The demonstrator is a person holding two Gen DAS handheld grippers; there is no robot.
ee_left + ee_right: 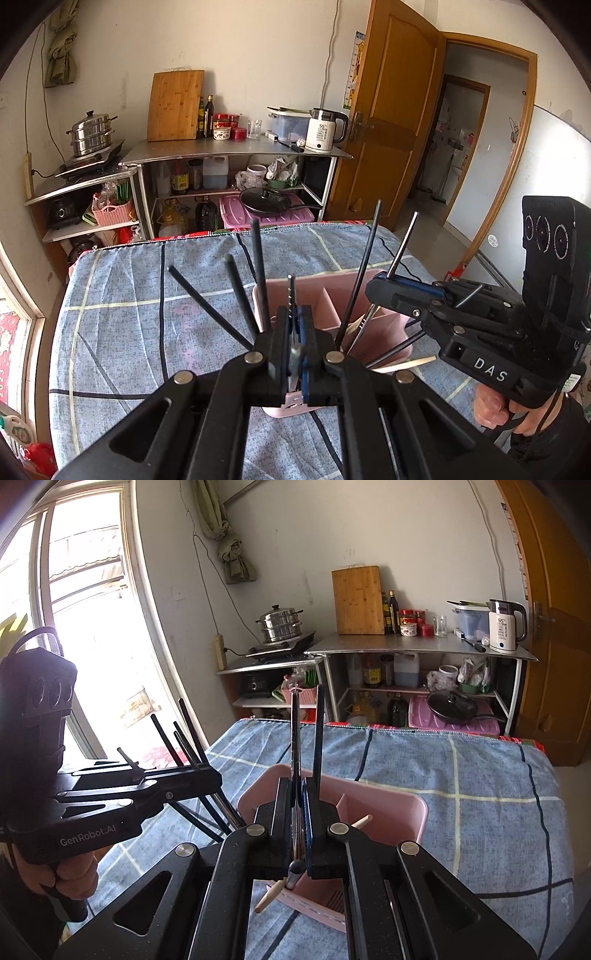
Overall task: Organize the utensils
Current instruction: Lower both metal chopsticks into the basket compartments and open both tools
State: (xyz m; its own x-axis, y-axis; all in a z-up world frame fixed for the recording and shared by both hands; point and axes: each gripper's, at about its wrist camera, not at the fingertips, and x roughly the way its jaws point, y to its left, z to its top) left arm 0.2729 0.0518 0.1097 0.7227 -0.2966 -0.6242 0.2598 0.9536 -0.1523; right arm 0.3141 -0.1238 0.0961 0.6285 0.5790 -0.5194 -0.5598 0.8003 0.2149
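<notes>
A pink divided utensil holder (328, 299) (388, 805) stands on the blue checked cloth. Several black chopsticks (236, 291) lean out of it, and a wooden utensil (360, 821) lies inside. My left gripper (293, 328) is shut on a thin metal chopstick (291, 295) held upright over the holder; it shows at the left of the right wrist view (207, 779). My right gripper (298, 805) is shut on a metal chopstick (294, 738) above the holder; in the left wrist view (391, 288) it grips that chopstick (404, 243).
The table (129, 314) is covered by the cloth. Behind it stand a steel counter (236, 147) with a kettle (327, 129), cutting board and jars, shelves with pans, a steamer pot (280, 624), a window on the left and a wooden door (391, 110).
</notes>
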